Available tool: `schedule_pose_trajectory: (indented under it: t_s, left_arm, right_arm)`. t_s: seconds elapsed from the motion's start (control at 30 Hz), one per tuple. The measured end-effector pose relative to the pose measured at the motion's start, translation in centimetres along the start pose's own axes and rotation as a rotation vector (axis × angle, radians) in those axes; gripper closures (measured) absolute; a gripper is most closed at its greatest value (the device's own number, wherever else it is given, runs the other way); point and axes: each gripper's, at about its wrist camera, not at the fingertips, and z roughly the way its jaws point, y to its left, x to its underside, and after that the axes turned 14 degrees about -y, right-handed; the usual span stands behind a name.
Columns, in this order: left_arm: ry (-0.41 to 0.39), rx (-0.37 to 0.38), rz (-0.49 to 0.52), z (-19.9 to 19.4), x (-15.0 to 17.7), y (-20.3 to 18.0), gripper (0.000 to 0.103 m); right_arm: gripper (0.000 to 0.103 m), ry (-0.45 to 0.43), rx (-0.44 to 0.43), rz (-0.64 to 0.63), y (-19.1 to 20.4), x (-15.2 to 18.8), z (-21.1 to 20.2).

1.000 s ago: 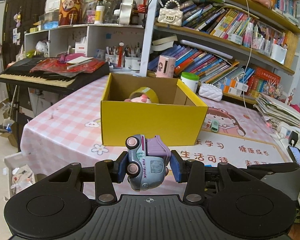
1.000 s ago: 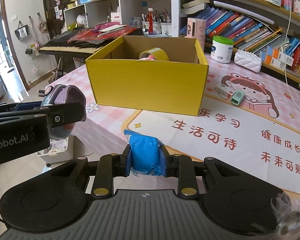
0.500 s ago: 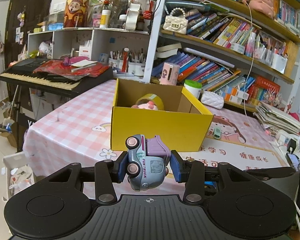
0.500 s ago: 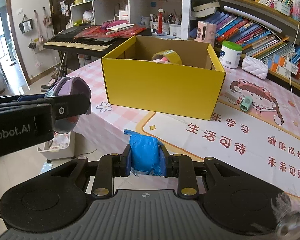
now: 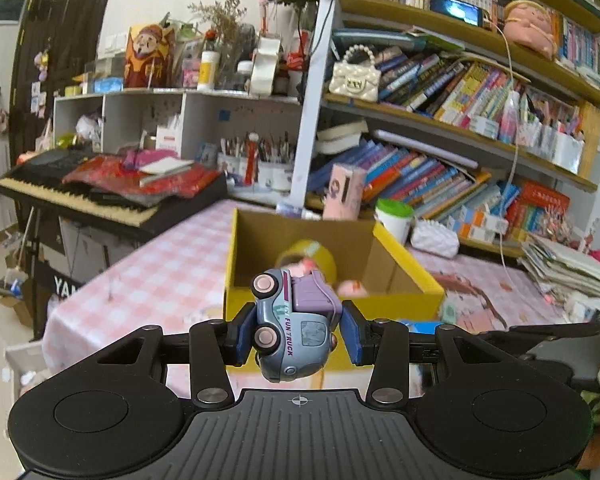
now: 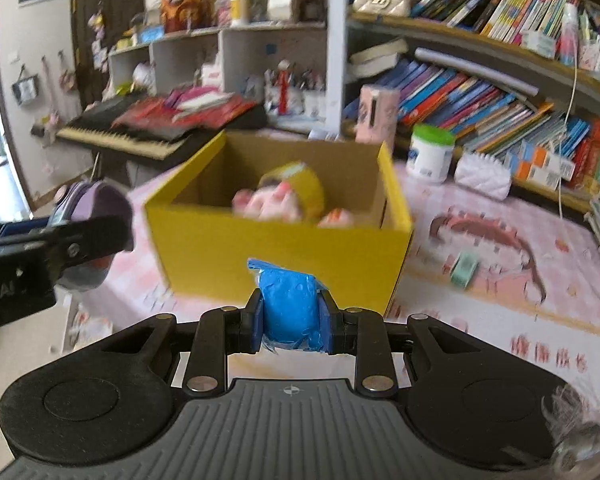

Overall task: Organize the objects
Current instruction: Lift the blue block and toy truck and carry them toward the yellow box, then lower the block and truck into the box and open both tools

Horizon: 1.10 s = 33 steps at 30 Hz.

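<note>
The left gripper [image 5: 296,338] clamps a toy truck [image 5: 294,334] before the yellow box [image 5: 236,264].

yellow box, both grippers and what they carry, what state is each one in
yellow box: open at the top, upright on the table, already holding a yellow tape roll and a pink plush toy
toy truck: clamped between the left gripper fingers, off the table
blue packet: clamped between the right gripper fingers, not yet in the box
white jar: upright, green lid on
</note>
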Motion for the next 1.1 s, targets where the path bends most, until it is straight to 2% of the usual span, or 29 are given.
schedule_pose_trajectory:
  t_s: [0.23, 0.4, 0.8, 1.1]
  left_arm:
    - [-0.033, -0.012, 0.008, 4.3, -1.5, -0.6, 0.061]
    - [-0.022, -0.026, 0.015, 7.3, -1.6, -1.2, 0.061]
    - [0.071, -0.085, 0.039, 12.8, -0.1, -1.7, 0.061]
    - [0.148, -0.12, 0.053, 15.6, 1.5, -2.1, 0.061]
  right_arm:
    - [0.078, -0.081, 0.004, -0.009, -2.2, -4.0, 3.8]
    - [0.078, -0.093, -0.012, -0.032, -3.4, -5.4, 6.6]
    - [0.078, -0.012, -0.071, -0.093, -4.8, -5.0, 13.0]
    - [0.078, 0.048, -0.108, -0.143, -5.5, -4.2, 16.1]
